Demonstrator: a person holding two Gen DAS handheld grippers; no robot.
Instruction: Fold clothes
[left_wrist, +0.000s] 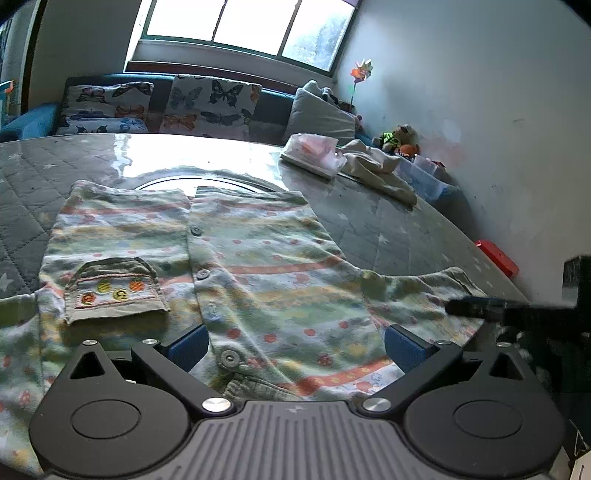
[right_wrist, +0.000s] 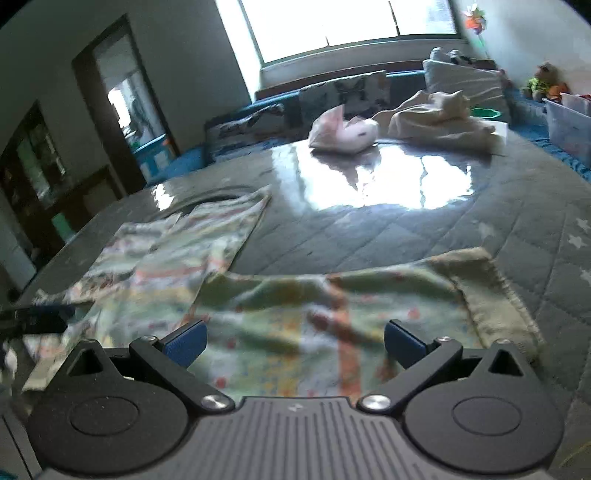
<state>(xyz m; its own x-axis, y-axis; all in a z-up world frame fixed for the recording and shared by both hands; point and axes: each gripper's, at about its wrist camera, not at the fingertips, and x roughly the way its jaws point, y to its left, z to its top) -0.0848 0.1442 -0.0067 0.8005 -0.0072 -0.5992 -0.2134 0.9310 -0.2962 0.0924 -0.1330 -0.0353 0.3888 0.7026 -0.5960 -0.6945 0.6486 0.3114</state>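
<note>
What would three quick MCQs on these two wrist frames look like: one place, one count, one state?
1. Where is the pocket on the striped shirt, in the left wrist view?
A. left of the button row
B. right of the button row
C. on the sleeve

2. How many buttons show down the shirt front in that view?
A. one
B. three
C. six

3. What is the state of the left tool and right tool?
A. both shut on the shirt
B. left shut, right open
C. both open

Key:
1. A, the pocket sits left of the placket.
2. B, three buttons lie in a line.
3. C, each view shows both blue pads spread wide with cloth lying between them, ungripped.
</note>
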